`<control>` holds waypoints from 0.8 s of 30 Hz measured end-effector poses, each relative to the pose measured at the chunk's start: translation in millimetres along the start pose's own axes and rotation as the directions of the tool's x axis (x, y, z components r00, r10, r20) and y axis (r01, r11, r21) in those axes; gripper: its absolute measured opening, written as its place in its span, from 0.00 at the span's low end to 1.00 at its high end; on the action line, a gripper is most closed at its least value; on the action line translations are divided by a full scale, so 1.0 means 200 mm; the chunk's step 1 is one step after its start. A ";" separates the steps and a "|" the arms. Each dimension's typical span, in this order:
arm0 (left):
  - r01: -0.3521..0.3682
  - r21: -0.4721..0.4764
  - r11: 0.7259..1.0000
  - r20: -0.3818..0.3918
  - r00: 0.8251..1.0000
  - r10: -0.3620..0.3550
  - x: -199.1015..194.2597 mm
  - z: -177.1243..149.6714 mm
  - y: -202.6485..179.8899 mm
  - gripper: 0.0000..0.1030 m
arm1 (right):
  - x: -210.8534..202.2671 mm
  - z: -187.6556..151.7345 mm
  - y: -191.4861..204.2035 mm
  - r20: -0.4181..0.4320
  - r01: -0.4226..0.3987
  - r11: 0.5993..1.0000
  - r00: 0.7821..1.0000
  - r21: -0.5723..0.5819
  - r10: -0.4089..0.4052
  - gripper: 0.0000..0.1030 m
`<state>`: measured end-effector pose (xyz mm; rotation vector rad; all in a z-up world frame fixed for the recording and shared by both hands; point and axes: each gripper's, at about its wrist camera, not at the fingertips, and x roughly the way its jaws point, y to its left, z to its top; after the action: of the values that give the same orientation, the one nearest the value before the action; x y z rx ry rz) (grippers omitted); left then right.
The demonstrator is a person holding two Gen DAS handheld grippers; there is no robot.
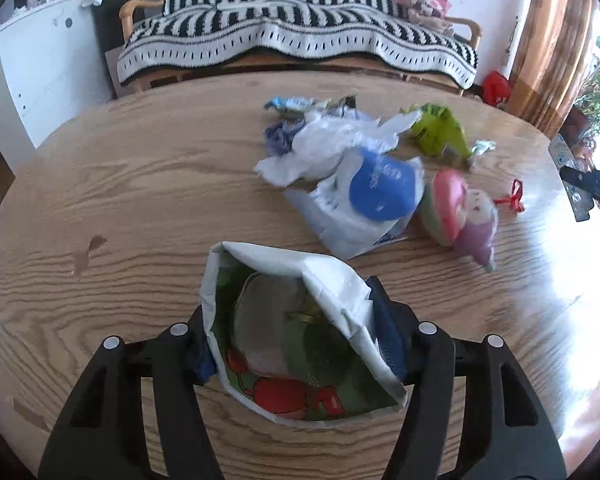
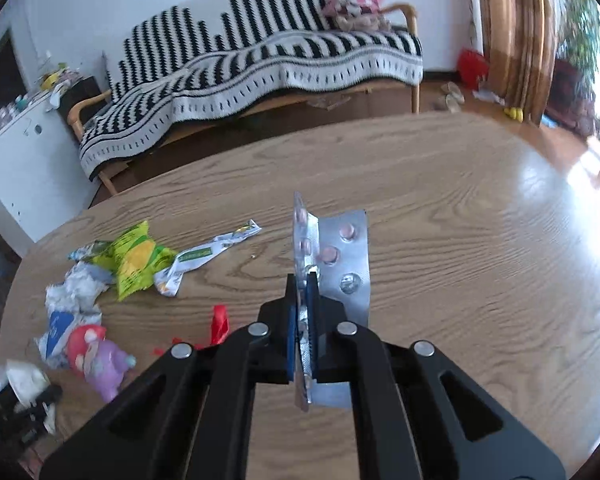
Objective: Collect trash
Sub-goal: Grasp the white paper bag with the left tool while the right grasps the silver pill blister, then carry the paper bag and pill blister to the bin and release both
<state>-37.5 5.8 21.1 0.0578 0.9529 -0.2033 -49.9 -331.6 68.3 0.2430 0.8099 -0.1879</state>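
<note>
Over the near edge of the worktop (image 1: 100, 184) we've got the left gripper (image 1: 300, 344) with its fingers spread wide around a printed paper bag (image 1: 300, 320), pads pressed on both sides so the mouth gapes open toward the far edge. Looks like something pale already sits inside, but we can't tell what.

Meanwhile the right gripper (image 2: 303, 320) has its fingers pinched tight on a pill blister strip (image 2: 342, 256), bent into 2 flaps, long axis running straight out along the fingers and standing up off the wood. In the left view its tip (image 1: 580, 192) only just shows at the right edge, so it sits well apart from the bag and off to the bag's right.

So the whole thing hinges on that: bag mouth lies to the left of the strip, and we'd guess the strip needs to travel leftward and go in end-first.

Everything else waits mid-worktop between the 2 grippers: a white and blue plastic bag (image 1: 364, 196), a green snack wrapper (image 1: 440, 130), a pink and purple toy (image 1: 464, 216) and a red clip (image 1: 514, 196). The toy probably isn't trash, we reckon.
</note>
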 end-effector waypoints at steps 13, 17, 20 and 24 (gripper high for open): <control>-0.063 0.047 0.997 0.046 0.997 0.061 -0.06 -0.01 -0.02 0.60 | -0.07 -0.07 0.00 -0.007 -0.013 1.000 1.000 -0.009 0.013 0.05; -0.049 0.039 0.998 0.058 0.997 0.047 -0.07 -0.01 -0.02 0.60 | -0.08 -0.09 0.01 -0.017 -0.017 1.000 1.000 -0.013 0.016 0.05; -0.032 0.030 0.999 0.075 0.997 0.029 -0.10 0.00 -0.02 0.60 | -0.09 -0.13 0.00 -0.028 -0.017 1.000 0.999 -0.013 0.017 0.05; -0.001 -0.008 1.000 0.149 0.989 0.002 -0.19 0.00 -0.01 0.60 | -0.17 -0.16 -0.07 -0.010 -0.004 1.000 1.000 0.025 0.004 0.05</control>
<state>-59.4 9.4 52.1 0.0357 0.8046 -0.1997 -98.4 -333.0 71.1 0.2695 0.8170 -0.1934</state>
